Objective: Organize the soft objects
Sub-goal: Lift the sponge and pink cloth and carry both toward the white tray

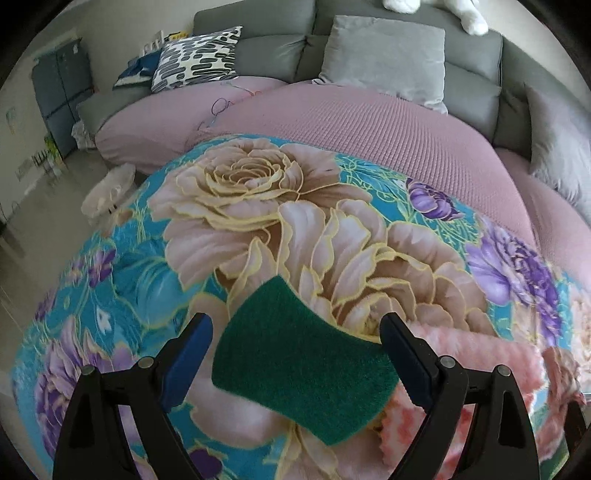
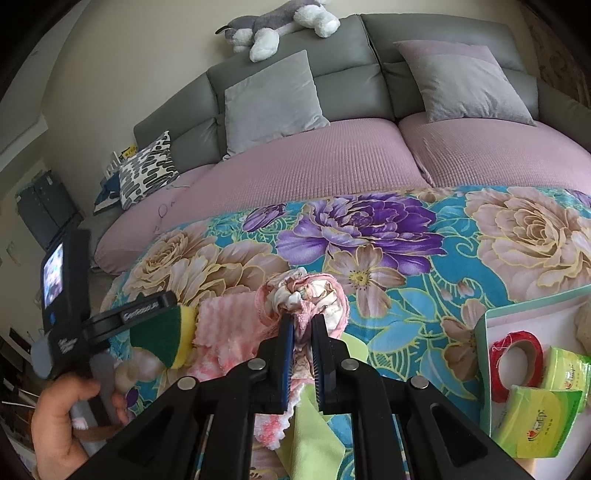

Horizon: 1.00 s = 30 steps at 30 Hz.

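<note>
In the left wrist view my left gripper [image 1: 295,317] stands wide, shut on a green scouring sponge [image 1: 303,362] that bows between the blue pads, tilted above the floral blanket [image 1: 229,192]. The right wrist view shows the same sponge [image 2: 159,332] on edge, its yellow side turned right. My right gripper [image 2: 303,326] is shut on a bunched pink-and-white cloth [image 2: 306,291] lying on the blanket. A fluffy pink towel [image 2: 221,332] lies between the sponge and that cloth, and a light green cloth [image 2: 310,443] lies under the right fingers.
A pale green box [image 2: 484,332] at the right holds a red tape roll [image 2: 517,358] and green tissue packs [image 2: 539,421]. Behind the blanket is a grey sofa with pink seat covers [image 2: 314,162], grey cushions [image 2: 273,99] and a plush dog [image 2: 277,22]. A hand [image 2: 62,417] grips the left tool.
</note>
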Motion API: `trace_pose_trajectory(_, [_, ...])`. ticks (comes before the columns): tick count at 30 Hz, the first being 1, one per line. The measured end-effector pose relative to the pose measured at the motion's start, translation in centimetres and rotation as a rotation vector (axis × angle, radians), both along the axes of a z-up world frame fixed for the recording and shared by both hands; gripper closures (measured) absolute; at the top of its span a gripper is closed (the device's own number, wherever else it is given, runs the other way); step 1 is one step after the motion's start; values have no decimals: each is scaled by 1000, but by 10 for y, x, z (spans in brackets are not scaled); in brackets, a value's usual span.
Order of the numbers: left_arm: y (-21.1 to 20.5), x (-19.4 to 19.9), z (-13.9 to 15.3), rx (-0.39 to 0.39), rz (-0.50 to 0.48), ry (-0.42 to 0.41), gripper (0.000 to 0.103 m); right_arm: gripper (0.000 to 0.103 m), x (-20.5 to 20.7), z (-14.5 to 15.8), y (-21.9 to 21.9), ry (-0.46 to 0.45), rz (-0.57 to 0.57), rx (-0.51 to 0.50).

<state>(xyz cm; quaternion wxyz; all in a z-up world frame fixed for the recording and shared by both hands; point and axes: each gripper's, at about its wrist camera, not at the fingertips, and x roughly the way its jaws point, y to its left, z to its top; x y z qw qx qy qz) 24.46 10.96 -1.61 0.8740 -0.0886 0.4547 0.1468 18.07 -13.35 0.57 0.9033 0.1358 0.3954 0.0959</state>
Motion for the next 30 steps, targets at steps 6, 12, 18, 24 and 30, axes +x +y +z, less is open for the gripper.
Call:
trace_pose_trajectory(6, [-3,-19,-1,-61,12,-20,2,93,-2,2,-2,-2,-4,7])
trace_pose_trajectory(12, [-4,-26,-10,-172,17,-27,2,93,-3,4,-2,-9,-2,5])
trace_pose_trajectory(18, [-6,-32,-15,-225,13,-30,4,93,-4,5,-4,-7,-5,5])
trace_pose_trajectory(24, [-12,-34,-17,-279,-15,-45,22,93,-6,6,-4,-11,-7,4])
trace_pose_trajectory(30, [-20,-36,-17,-292,-40,-57,34,93,-10,9,-8,-12,-14,7])
